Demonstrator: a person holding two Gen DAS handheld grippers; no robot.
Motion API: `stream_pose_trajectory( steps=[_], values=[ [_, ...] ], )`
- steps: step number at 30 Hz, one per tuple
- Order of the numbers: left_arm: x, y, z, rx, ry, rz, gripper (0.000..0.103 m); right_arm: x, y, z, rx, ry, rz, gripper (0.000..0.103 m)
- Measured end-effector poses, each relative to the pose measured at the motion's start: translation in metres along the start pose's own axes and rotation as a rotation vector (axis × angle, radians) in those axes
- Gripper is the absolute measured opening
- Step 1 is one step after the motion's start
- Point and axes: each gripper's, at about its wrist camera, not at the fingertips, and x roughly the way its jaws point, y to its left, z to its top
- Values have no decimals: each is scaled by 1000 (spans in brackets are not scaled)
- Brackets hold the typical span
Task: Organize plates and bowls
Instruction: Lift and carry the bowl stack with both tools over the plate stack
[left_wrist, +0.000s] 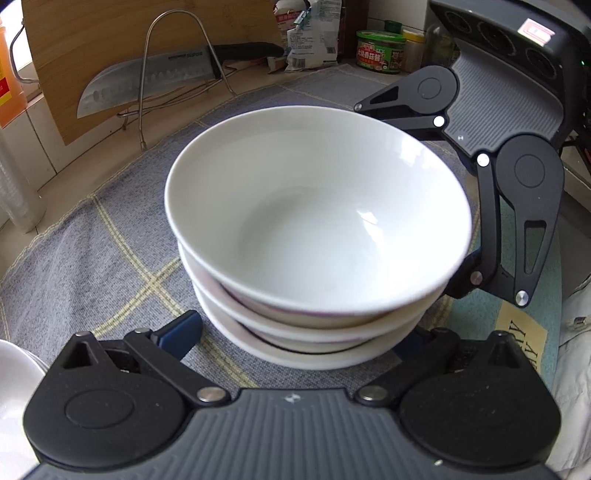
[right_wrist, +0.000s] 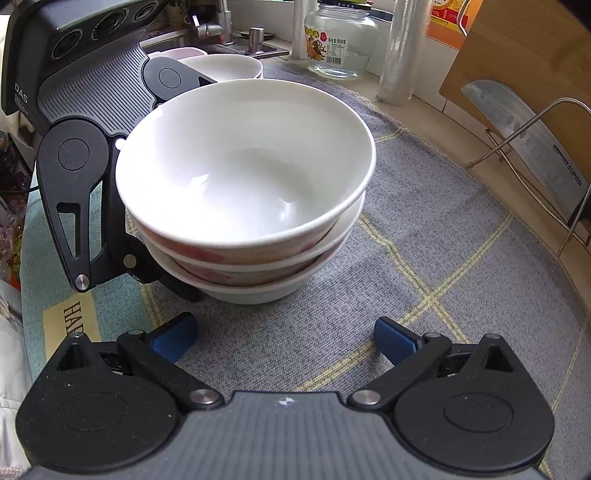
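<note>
Three white bowls sit nested in a stack (left_wrist: 317, 206) (right_wrist: 243, 166) on a grey checked cloth (left_wrist: 92, 240) (right_wrist: 443, 240). My left gripper (left_wrist: 295, 336) is open wide, low against the near side of the stack. Its left blue pad (left_wrist: 181, 332) stands just clear of the bottom bowl, and the right pad is mostly hidden behind that bowl. My right gripper (right_wrist: 284, 338) is also open, its blue pads (right_wrist: 395, 338) a short way in front of the stack with nothing between them. In the left wrist view its black fingers (left_wrist: 487, 221) flank the stack's right side.
More white bowls (right_wrist: 225, 66) stand behind the stack near a sink, and another bowl's edge (left_wrist: 14, 373) shows at the lower left. A knife (left_wrist: 147, 77) rests on a wire rack against a wooden board (right_wrist: 517, 48). A glass jar (right_wrist: 340, 44) and a green tin (left_wrist: 380, 51) line the back.
</note>
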Motion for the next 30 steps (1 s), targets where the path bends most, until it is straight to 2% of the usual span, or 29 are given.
stream_pose_trajectory(
  steps=[9,13,15,17,20,22,30],
  values=[
    [-3,4,-1,63,5,-32,102,7,-3,13,-91,7,37,103],
    [-5,2,0,113,3,-52,97,8,1,19,-171,9,35,102],
    [-6,1,1,142,2,-62,94,6,4,23,-210,9,38,99],
    [-6,1,3,173,4,-71,92,5,5,26,-234,12,49,90],
    [-7,4,6,203,10,-102,84,3,7,30,-274,18,72,84],
    [-8,6,7,220,17,-125,80,3,8,32,-293,22,88,82],
    [-6,8,7,229,26,-141,78,3,6,36,-277,36,121,79]
  ],
)
